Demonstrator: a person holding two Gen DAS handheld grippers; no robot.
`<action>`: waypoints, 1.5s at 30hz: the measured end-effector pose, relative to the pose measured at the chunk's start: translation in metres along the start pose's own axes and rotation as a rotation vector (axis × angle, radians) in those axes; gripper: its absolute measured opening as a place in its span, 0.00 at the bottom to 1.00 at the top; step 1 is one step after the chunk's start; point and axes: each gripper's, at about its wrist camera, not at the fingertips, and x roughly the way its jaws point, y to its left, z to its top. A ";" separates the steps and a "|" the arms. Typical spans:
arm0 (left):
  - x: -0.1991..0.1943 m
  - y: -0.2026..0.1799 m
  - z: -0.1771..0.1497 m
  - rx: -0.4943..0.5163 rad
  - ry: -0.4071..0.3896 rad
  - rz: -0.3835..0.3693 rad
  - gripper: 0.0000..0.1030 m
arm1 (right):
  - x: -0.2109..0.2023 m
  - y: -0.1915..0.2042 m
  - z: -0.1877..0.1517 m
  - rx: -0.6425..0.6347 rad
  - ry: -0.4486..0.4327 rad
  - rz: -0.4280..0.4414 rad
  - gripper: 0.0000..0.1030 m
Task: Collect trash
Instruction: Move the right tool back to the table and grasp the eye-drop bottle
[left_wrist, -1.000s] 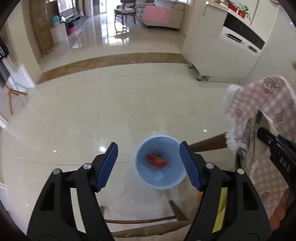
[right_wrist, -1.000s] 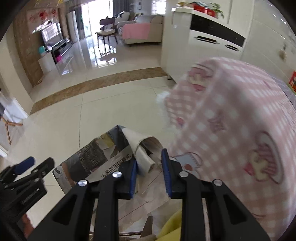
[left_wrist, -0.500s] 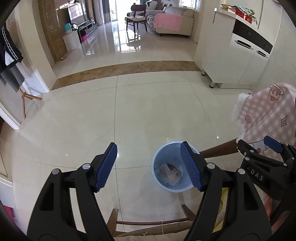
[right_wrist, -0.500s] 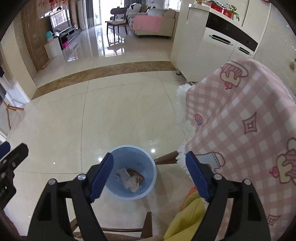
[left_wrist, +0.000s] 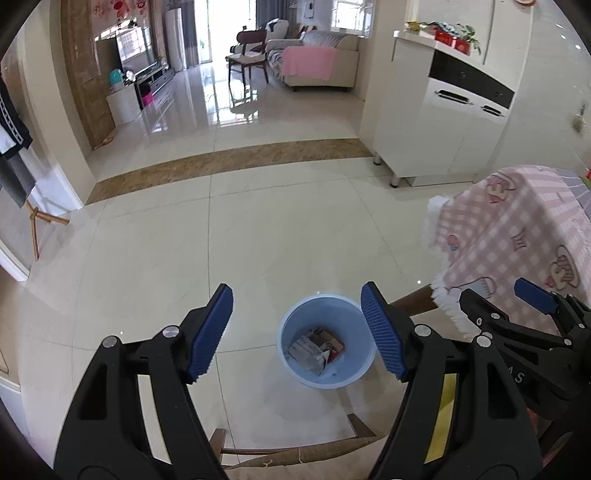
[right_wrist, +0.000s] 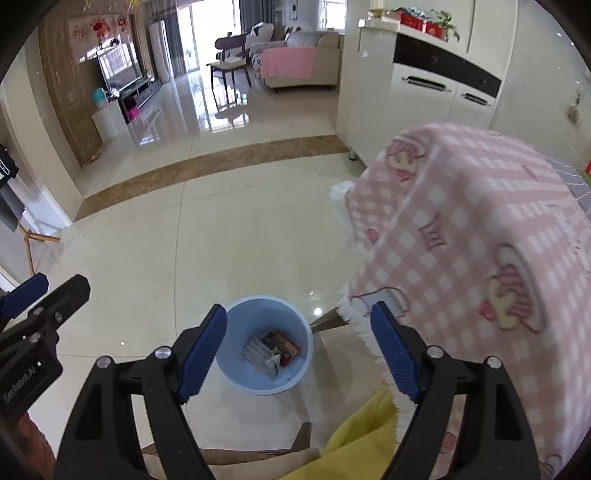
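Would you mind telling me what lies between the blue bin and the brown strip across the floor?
Nothing: only bare, glossy floor tiles lie between the blue bin and the brown strip. Both wrist views show this.

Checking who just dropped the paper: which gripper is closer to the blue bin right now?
Right, by a small margin. The right gripper hangs open with the blue bin framed between its fingers; the left gripper, also open, sits off to the bin's left side.
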 end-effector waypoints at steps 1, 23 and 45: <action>-0.003 -0.004 0.000 0.005 -0.006 -0.005 0.69 | -0.007 -0.003 -0.001 0.004 -0.013 0.009 0.77; -0.091 -0.155 0.005 0.286 -0.168 -0.379 0.76 | -0.161 -0.139 -0.056 0.289 -0.299 -0.271 0.85; -0.086 -0.291 -0.043 0.548 -0.034 -0.573 0.78 | -0.159 -0.272 -0.140 0.661 -0.125 -0.417 0.88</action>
